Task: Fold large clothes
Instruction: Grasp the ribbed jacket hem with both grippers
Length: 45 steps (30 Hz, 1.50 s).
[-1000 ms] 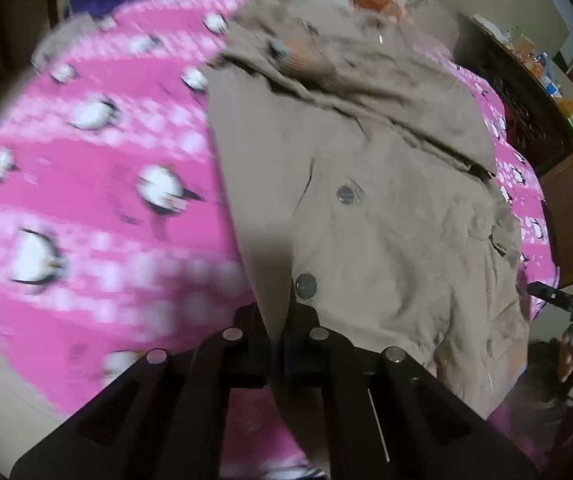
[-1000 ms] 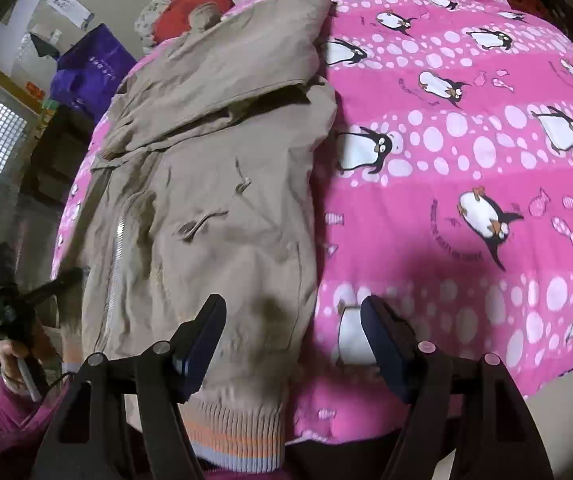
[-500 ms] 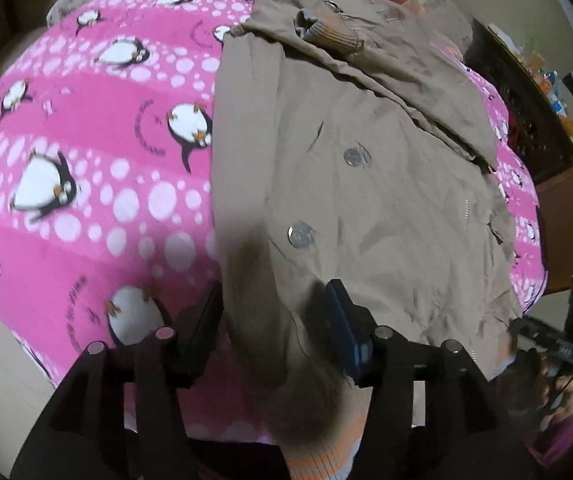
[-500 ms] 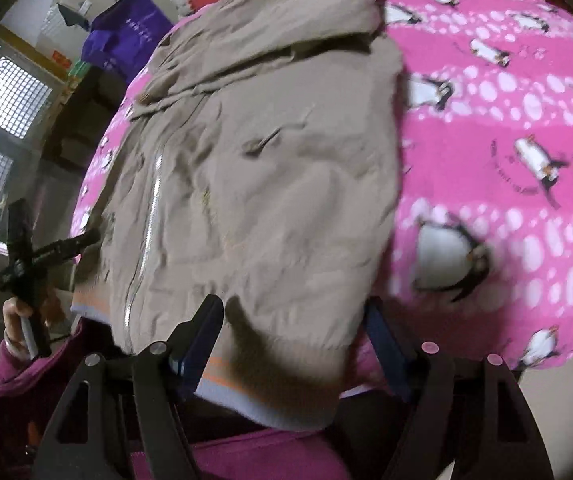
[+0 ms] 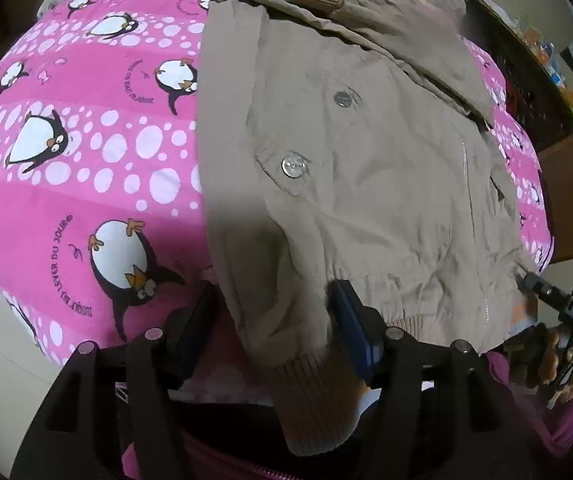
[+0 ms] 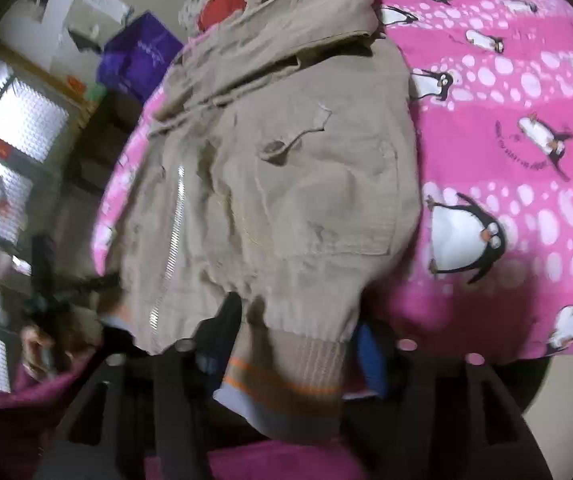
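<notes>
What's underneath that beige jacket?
The beige jacket lies on a pink penguin-print blanket, which shows all around it. Whatever is directly beneath the jacket is covered, as is anything below the blanket. Its ribbed hem hangs over the near edge.

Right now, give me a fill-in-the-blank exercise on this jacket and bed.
1. The jacket is coloured ____.
2. The pink blanket is printed with ____.
3. The jacket's ribbed hem carries a thin stripe coloured ____.
4. The hem lies between the jaws of ____ grippers, left gripper and right gripper.

Missing words: beige; penguins; orange; both
</notes>
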Motion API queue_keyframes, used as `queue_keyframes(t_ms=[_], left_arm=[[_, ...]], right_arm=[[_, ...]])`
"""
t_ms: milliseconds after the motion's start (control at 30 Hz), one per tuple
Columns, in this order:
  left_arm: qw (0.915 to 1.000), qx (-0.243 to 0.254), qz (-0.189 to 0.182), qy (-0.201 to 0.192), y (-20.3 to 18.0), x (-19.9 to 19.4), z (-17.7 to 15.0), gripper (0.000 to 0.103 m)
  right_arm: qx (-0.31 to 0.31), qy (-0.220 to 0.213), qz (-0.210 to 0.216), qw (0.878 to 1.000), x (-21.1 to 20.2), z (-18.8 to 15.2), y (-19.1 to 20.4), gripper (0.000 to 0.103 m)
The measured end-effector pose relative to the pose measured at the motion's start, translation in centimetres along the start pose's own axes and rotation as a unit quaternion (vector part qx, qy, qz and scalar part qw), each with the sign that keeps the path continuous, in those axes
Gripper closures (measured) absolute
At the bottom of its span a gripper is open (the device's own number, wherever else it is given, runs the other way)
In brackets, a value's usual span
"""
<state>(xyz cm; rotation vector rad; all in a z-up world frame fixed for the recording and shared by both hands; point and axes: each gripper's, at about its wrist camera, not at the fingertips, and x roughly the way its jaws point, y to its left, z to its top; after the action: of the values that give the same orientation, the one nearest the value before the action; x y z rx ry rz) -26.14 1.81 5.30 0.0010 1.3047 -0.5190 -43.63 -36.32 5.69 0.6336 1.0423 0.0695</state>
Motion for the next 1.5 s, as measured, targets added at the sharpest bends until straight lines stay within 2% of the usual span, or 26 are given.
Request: queue_keyframes(t_ms=[267, 433, 533, 667, 767, 933, 1033, 1167, 1267, 1367, 1500], left_arm=[[1.0, 0.001, 0.008, 0.005, -0.7, 0.6, 0.2, 0.042], [0.9999, 0.002, -0.003, 0.012, -0.8, 0.7, 0.4, 0.042], [0.9998, 0.0, -0.007, 0.018, -0.7, 1.2, 0.5, 0.038], [0.9996, 0.011, -0.013, 0.022, -1.3, 1.5, 0.6, 0.026], [0.9995, 0.019, -0.007, 0.025, -1.8, 1.9, 0.8, 0.023], [0.9992, 0.016, -0.016, 0.033, -1.8, 1.8, 1.2, 0.023], [0.9984, 0.005, -0.039, 0.041, -1.5, 1.6, 1.5, 0.023], [0.9984, -0.001, -0.034, 0.045, -1.3, 2.0, 1.7, 0.023], [0.9987, 0.0, -0.027, 0.043, -1.3, 1.8, 1.6, 0.023], [0.9987, 0.003, -0.019, 0.048, -1.3, 1.9, 1.5, 0.023], [0.9985, -0.004, -0.011, 0.053, -1.7, 2.6, 2.0, 0.023]], right_arm=[[-0.015, 0.001, -0.006, 1.0, 0.4, -0.1, 0.8, 0.043], [-0.029, 0.005, -0.004, 1.0, 0.7, 0.3, 1.4, 0.041], [-0.028, 0.011, -0.007, 1.0, 1.4, 0.7, 1.6, 0.04], [-0.031, 0.019, -0.009, 0.999, 2.0, 1.1, 1.7, 0.04], [-0.03, 0.025, -0.008, 0.999, 2.3, 1.4, 1.7, 0.034], [-0.028, 0.036, -0.023, 0.999, 3.0, 1.9, 1.7, 0.032], [-0.036, 0.037, -0.028, 0.998, 3.1, 2.4, 2.0, 0.031], [-0.037, 0.043, -0.026, 0.998, 3.9, 2.8, 1.8, 0.03], [-0.044, 0.047, -0.017, 0.998, 3.9, 3.1, 2.0, 0.03], [-0.057, 0.039, 0.026, 0.997, 3.3, 3.4, 2.2, 0.03], [-0.046, 0.051, 0.029, 0.997, 4.4, 3.7, 1.5, 0.03]])
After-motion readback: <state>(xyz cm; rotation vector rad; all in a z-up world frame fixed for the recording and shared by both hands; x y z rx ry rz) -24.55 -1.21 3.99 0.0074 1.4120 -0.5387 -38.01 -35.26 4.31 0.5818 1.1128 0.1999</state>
